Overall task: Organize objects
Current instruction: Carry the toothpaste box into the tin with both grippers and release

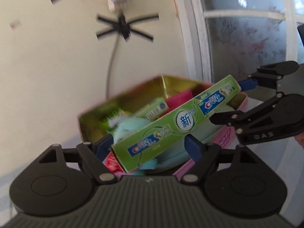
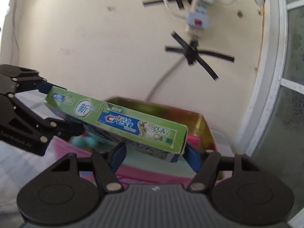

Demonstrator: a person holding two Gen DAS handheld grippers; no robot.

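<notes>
Left wrist view looks down over the left gripper (image 1: 150, 148), whose blue-padded fingers (image 1: 193, 148) pinch one end of a long green cardboard toothpaste box (image 1: 171, 125). The box runs from that grip towards two o'clock, where the right gripper (image 1: 233, 102) comes in from three o'clock and clamps the far end. Below the box sits a square tin with a pink outside and a gold inside (image 1: 133, 93), open at the top. Only this view shows well what the tin holds: one pale turquoise soft toy (image 1: 133, 127), one bright green comb-like piece (image 1: 112, 116), one flat magenta packet (image 1: 178, 98), one small green carton with a barcode (image 1: 153, 108) and one red-and-white wrapper (image 1: 112, 163) at six o'clock, just under the near end of the box. Right wrist view shows the same toothpaste box (image 2: 121, 121) from its other end: the right gripper (image 2: 153, 155) holds it between blue pads (image 2: 193, 157), and the left gripper (image 2: 57, 110) grips it at nine o'clock. Here the tin (image 2: 199, 125) is mostly hidden under the box, with only a glimpse of the turquoise toy (image 2: 85, 140) and a pink corner. This view alone shows a white power strip (image 2: 197, 15) on the cream wall at one o'clock, with black tape strips (image 2: 191, 53) crossed beneath it. One box, two grippers, one tin; the box hangs above the tin's opening, touching nothing but the pads as far as the views show.
</notes>
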